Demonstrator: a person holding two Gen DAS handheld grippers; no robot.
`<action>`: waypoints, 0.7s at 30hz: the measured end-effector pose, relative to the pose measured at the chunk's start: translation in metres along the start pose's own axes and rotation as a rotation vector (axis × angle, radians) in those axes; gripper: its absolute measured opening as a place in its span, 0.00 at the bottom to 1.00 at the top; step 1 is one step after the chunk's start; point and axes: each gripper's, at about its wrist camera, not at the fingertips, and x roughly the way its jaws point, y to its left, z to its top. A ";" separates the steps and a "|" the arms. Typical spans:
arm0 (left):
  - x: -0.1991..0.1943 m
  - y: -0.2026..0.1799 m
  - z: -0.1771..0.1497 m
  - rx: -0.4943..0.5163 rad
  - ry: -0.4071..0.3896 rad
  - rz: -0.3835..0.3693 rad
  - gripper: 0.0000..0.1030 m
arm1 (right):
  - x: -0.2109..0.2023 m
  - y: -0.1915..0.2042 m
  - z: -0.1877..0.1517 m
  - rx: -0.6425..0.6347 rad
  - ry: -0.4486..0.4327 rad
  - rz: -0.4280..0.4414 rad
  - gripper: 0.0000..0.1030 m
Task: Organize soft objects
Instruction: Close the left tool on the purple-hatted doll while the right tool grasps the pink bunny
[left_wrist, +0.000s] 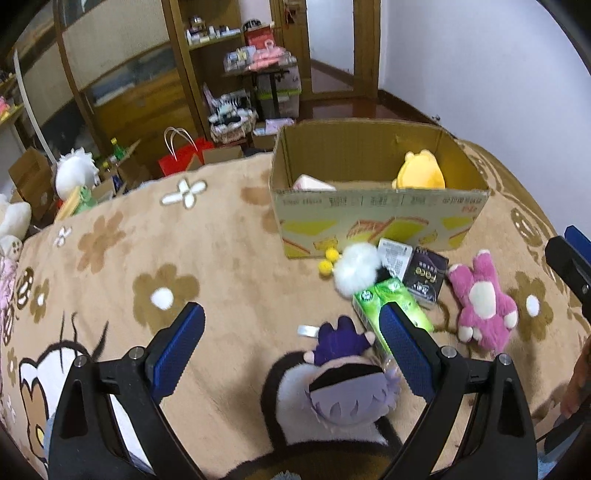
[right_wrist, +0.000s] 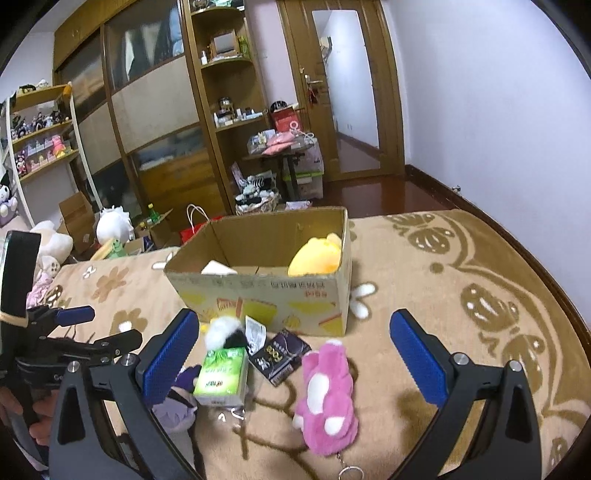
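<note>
An open cardboard box (left_wrist: 376, 218) (right_wrist: 266, 291) stands on the flowered blanket and holds a yellow plush (left_wrist: 421, 171) (right_wrist: 317, 256). In front of it lie a white and black pompom (left_wrist: 356, 267) (right_wrist: 225, 332), a green tissue pack (left_wrist: 391, 308) (right_wrist: 221, 376), a black packet (left_wrist: 424, 277) (right_wrist: 280, 352), a pink plush (left_wrist: 484, 301) (right_wrist: 327, 395) and a purple-haired doll (left_wrist: 351, 387) (right_wrist: 177, 402). My left gripper (left_wrist: 295, 343) is open, with the doll between its fingers. My right gripper (right_wrist: 299, 358) is open over the pink plush.
Two small yellow balls (left_wrist: 328, 260) lie by the box front. The blanket (left_wrist: 184, 258) ends at the far edge; beyond it are a red bag (left_wrist: 181, 158), boxes, plush toys, shelves and a door (right_wrist: 347, 92).
</note>
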 end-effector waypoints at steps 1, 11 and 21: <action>0.004 0.001 -0.001 -0.001 0.011 -0.001 0.92 | 0.002 0.000 -0.002 0.000 0.007 -0.005 1.00; 0.048 0.004 -0.004 -0.027 0.173 -0.029 0.92 | 0.033 -0.008 -0.018 0.008 0.086 -0.048 1.00; 0.080 0.009 -0.008 -0.084 0.302 -0.088 0.92 | 0.069 -0.024 -0.031 0.056 0.196 -0.083 1.00</action>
